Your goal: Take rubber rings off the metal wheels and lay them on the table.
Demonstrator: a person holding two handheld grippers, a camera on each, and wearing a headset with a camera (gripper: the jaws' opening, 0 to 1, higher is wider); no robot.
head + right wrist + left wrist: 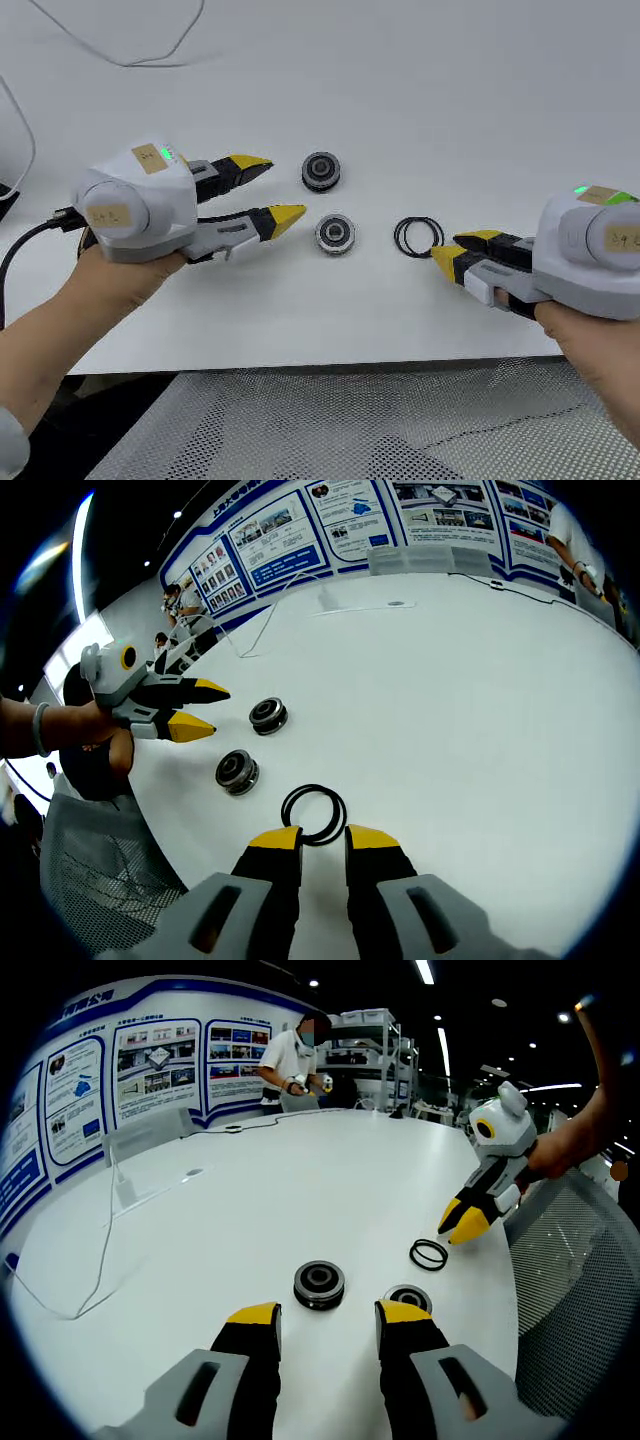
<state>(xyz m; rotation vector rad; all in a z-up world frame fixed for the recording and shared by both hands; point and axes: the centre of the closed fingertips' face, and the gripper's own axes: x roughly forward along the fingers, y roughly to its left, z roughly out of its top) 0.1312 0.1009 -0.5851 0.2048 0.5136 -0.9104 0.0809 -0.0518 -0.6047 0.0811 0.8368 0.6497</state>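
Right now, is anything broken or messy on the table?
Nothing stands out. Both metal wheels lie flat on the table, and the rubber rings lie flat beside them. Nothing looks spilled or cracked.

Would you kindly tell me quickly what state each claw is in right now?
Left claw: open, empty.
Right claw: slightly open, empty, by the rubber rings.

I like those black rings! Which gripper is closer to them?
Right. The right gripper sits just beside the rubber rings; the left gripper is beyond both metal wheels.
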